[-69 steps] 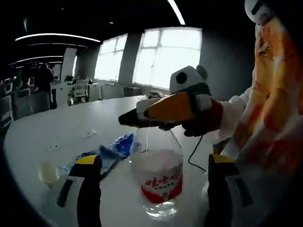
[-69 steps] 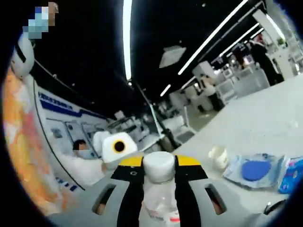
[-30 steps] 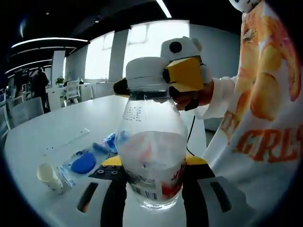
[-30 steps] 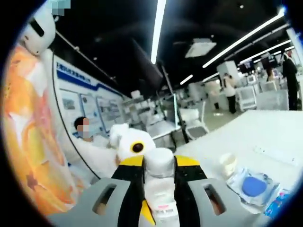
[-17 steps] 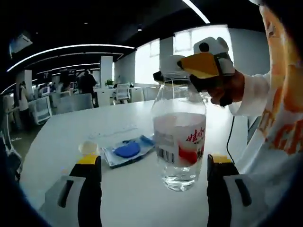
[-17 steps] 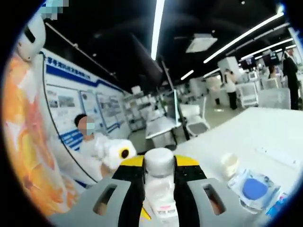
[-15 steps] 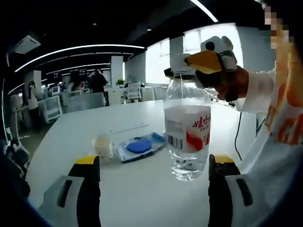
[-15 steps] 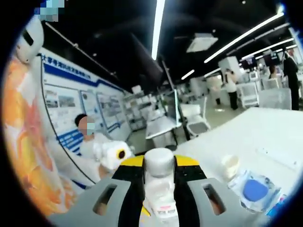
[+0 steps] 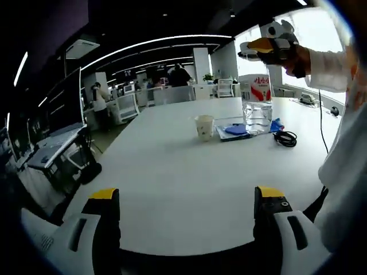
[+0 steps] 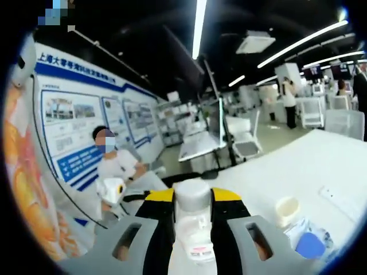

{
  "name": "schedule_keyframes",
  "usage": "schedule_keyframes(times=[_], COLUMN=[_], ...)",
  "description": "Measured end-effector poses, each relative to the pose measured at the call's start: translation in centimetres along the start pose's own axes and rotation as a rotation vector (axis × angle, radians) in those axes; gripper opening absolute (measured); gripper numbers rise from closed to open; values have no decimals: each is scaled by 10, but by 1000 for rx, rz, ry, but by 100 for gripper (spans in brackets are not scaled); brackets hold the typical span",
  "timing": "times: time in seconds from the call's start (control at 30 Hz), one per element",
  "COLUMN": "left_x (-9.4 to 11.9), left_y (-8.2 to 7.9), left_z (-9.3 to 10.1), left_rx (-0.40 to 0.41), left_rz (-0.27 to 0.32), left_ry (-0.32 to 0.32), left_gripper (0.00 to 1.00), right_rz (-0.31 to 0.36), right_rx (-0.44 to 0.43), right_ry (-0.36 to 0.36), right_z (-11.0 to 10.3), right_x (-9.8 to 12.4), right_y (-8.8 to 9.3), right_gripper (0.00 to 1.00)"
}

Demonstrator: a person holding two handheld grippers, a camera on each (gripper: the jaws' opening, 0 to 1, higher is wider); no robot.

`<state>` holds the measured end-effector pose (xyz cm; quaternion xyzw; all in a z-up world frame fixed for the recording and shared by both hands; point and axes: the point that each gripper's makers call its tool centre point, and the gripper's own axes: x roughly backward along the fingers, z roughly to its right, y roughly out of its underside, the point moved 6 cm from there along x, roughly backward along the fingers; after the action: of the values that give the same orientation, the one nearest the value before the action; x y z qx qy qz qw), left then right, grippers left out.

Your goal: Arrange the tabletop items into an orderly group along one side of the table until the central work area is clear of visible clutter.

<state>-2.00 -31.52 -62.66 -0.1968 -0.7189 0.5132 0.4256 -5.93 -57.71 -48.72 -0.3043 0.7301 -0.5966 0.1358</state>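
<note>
right gripper (image 10: pixel 192 212) clamps water bottle (image 10: pixel 194 238), red label unreadable | left gripper (image 9: pixel 186 215) jaws apart, holding nothing | paper cup (image 9: pixel 204 127), blue packet (image 9: pixel 238 130), black cable (image 9: pixel 285 138) on white table (image 9: pixel 172 189)

Left claw (image 9: pixel 186 200): jaws spread wide apart, nothing between them, held low and level. Right claw (image 10: pixel 192 200): jaws closed on a bottle neck (image 10: pixel 192 220); in the left gripper view it is raised at upper right, hand-held.

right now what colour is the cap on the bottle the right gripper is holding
White. The cap shows best in the right gripper view, pinched by the right gripper.
</note>
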Motion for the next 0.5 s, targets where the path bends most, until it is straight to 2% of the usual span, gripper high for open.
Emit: schedule_keyframes(times=[0.07, 0.1, 0.13, 0.23, 0.27, 0.33, 0.4, 0.5], left_x=[-6, -6, -5, -6, -7, -8, -7, -6], left_y=[-16, -18, -14, -1, 0, 1, 5, 4], left_z=[1, 4, 7, 14, 19, 24, 24, 20], left_rx=[-13, -22, -53, -180, -232, -258, -257, -236], left_rz=[65, 102, 101, -17, -20, -14, -29, -6], left_ry=[-8, 10, 13, 15, 46, 89, 98, 113], left_gripper=[100, 100, 100, 95, 90, 83, 78, 79], right_rz=[-6, -7, -3, 36, 46, 51, 49, 60], right_rx=[2, 0, -8, -52, -63, -68, -71, -71], right_ry=[1, 5, 14, 39, 42, 47, 63, 88], right_z=[6, 10, 15, 30, 35, 46, 59, 81], right_x=[-7, -9, -13, -22, -25, -33, -43, -57], right_y=[-3, -5, -7, -13, -14, -16, -18, -22], right_gripper=[20, 20, 20, 20, 20, 21, 21, 21])
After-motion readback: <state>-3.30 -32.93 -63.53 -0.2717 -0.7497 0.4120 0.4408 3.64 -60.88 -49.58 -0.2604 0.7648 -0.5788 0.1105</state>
